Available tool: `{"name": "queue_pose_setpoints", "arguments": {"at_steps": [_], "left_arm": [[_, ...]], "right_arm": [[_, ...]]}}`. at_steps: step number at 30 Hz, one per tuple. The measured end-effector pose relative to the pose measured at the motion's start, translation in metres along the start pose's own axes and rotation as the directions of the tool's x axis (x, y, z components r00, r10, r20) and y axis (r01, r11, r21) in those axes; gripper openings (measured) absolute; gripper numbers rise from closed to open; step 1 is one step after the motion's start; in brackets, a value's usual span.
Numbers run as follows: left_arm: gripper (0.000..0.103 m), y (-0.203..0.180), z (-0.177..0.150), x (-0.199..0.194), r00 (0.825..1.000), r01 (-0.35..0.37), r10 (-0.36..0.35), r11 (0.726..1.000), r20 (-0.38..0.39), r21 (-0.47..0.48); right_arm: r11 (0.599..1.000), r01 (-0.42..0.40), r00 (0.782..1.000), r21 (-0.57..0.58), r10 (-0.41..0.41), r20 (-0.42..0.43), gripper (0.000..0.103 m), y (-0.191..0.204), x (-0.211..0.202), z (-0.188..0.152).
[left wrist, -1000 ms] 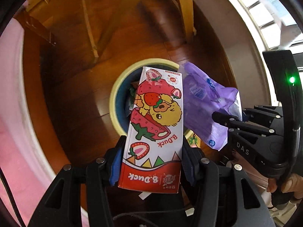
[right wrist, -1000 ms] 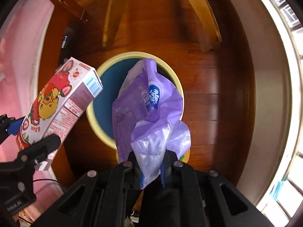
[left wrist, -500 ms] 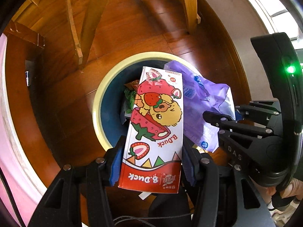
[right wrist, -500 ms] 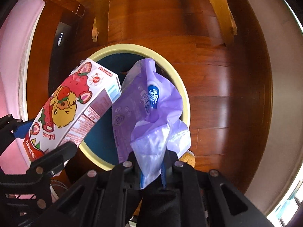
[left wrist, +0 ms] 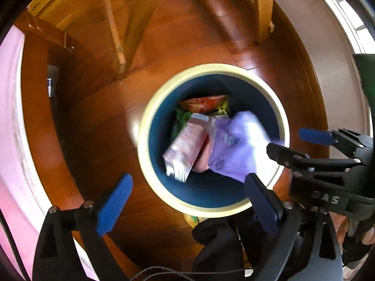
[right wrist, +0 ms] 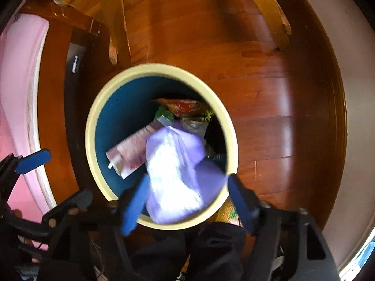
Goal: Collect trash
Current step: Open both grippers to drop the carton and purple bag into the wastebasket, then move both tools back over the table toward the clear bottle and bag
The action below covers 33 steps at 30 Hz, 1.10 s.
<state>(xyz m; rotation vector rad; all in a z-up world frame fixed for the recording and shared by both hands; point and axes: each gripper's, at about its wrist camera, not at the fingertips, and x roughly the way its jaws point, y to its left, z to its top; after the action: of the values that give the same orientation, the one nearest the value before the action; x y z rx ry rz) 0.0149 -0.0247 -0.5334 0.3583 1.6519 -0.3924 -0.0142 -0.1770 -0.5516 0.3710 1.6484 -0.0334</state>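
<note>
A round trash bin with a cream rim (left wrist: 150,107) (right wrist: 93,117) and blue inside stands on the wood floor below both grippers. The strawberry carton (left wrist: 185,145) (right wrist: 131,149) lies blurred inside it. The purple plastic bag (left wrist: 236,149) (right wrist: 175,175) is blurred, inside the bin's mouth, free of any jaw. Older wrappers (left wrist: 206,103) (right wrist: 182,105) lie deeper in the bin. My left gripper (left wrist: 187,201) is open and empty above the bin's near rim. My right gripper (right wrist: 187,201) is open and empty; it also shows in the left wrist view (left wrist: 302,142).
Wooden chair legs (left wrist: 117,37) (right wrist: 264,4) stand on the floor beyond the bin. A pink-covered surface (left wrist: 9,140) (right wrist: 16,70) with a dark wooden edge runs along the left. A pale wall (left wrist: 316,23) curves on the right.
Both grippers opened. The carton left the left jaws and the purple bag left the right jaws; both dropped into the bin. The bin is now more centred under both cameras.
</note>
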Motion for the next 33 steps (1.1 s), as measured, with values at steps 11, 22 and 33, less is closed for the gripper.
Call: {"name": "queue_pose_setpoints", "arguments": {"at_steps": [11, 22, 33], "left_arm": [[0.095, 0.002, -0.024, -0.035, 1.000, -0.008, 0.009, 0.999, 0.015, -0.048], [0.095, 0.015, -0.050, -0.117, 0.998, -0.001, 0.008, 0.995, 0.067, -0.103], [0.095, 0.034, -0.090, -0.235, 0.991, 0.046, -0.024, 0.986, 0.135, -0.161]], "right_arm": [[1.000, 0.018, 0.998, 0.021, -0.019, 0.057, 0.073, 0.009, -0.036, -0.025], [0.999, 0.008, 0.997, 0.048, -0.012, 0.080, 0.073, 0.029, -0.099, -0.051], [1.000, -0.004, 0.986, 0.000, 0.004, 0.170, 0.073, 0.067, -0.219, -0.078]]}}
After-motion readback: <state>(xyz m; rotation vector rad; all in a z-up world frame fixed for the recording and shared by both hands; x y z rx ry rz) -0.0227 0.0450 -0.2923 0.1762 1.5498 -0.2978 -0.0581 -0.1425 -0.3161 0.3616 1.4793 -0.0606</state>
